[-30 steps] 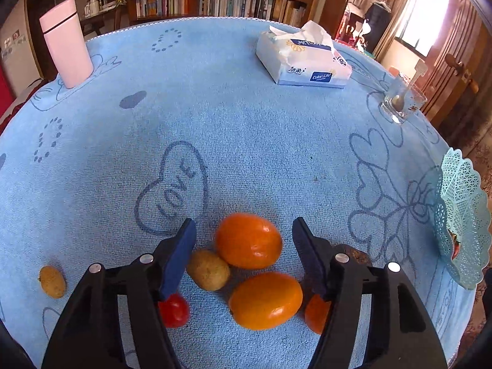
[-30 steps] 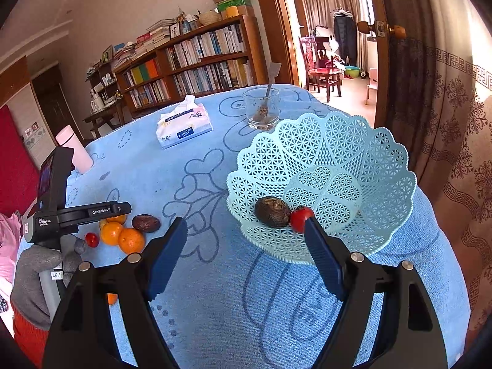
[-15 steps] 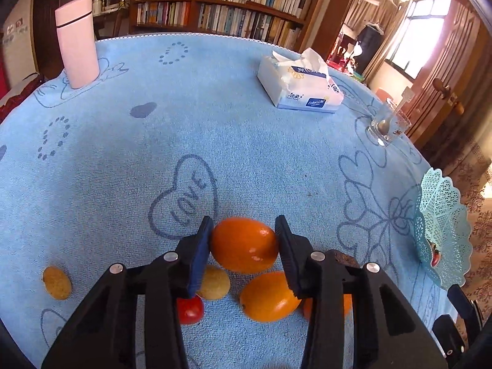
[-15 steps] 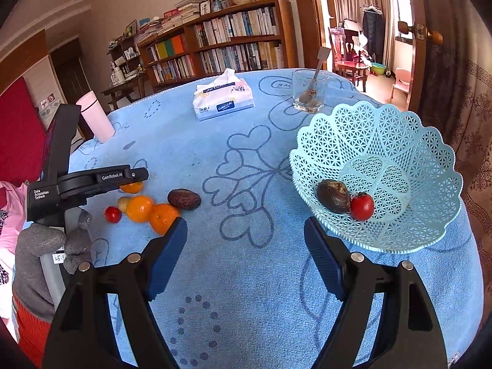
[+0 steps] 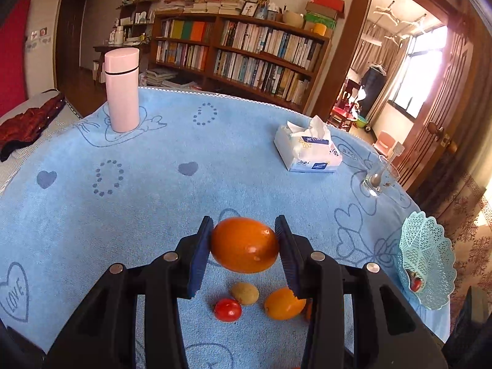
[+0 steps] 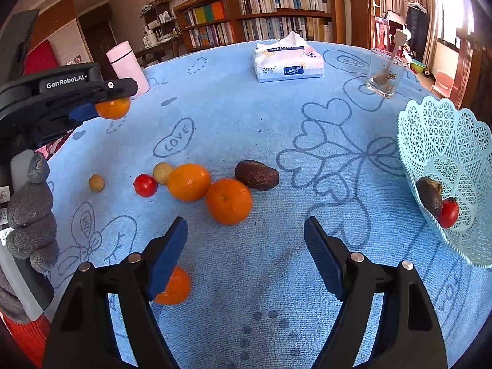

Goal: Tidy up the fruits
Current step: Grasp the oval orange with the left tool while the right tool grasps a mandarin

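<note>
1. Bookshelves and a bright window are filling the background behind a round surface (image 6: 276, 98) draped in a blue towelling cloth printed with hearts and "LOVE".
2. The left tongs (image 5: 244, 247) are gripping a smooth, oval orange citrus fruit (image 5: 244, 245) across its middle, lifted clear of the cloth; in the right wrist view the same fruit (image 6: 113, 108) is showing under the black gripper body, well apart from the lacy pale-blue plastic basket (image 6: 436, 141).
3. The right tongs (image 6: 246, 252) are standing released, with nothing between them, above the cloth near the remaining fruit.
4. The held fruit is likely firm but slightly yielding, moderately light, and glossy enough to slip; gripping at its widest girth looks sound, and hard squeezing could bruise it.
5. Still lying on the cloth are two more oranges (image 6: 229, 201), a red cherry tomato (image 6: 145, 185), two small tan round fruits (image 6: 163, 172) and a wrinkled dark brown fruit (image 6: 256, 174).
6. The basket is being cut off at the frame edge; a dark fruit (image 6: 430, 195) and a red tomato (image 6: 449, 212) are sitting in it.
7. Another orange (image 6: 175, 287) is partly hiding behind a right finger (image 6: 167, 256), and whether the finger is touching it is unclear.
8. A grey-gloved hand (image 6: 30, 209) is holding the left tool.
</note>
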Demonstrator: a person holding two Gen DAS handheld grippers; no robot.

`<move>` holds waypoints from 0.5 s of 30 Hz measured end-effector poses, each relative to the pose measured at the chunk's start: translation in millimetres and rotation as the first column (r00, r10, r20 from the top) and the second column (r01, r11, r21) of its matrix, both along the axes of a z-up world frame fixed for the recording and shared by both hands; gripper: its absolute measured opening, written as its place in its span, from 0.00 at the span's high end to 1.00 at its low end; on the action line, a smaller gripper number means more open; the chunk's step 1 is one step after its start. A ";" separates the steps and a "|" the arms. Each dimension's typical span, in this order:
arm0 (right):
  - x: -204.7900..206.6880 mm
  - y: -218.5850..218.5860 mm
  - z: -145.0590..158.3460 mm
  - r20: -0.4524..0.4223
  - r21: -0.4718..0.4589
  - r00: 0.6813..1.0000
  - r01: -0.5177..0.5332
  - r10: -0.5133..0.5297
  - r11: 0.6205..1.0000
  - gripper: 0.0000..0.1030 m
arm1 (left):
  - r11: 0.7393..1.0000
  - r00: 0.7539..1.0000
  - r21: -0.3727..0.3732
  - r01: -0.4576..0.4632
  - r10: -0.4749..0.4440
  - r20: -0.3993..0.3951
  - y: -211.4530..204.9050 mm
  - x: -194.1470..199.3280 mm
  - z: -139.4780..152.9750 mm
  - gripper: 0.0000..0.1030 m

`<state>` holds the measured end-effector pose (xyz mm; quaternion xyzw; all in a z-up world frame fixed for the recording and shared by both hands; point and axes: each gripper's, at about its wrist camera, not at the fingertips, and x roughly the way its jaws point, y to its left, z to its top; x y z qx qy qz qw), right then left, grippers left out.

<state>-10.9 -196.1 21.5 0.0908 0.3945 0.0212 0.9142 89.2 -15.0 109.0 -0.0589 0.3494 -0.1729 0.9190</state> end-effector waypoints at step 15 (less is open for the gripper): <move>40.6 16.5 -22.5 -0.070 -0.057 0.997 -0.022 0.018 0.998 0.55 | 0.999 0.999 -0.035 -0.035 0.036 0.032 17.5 -5.0 12.8 0.59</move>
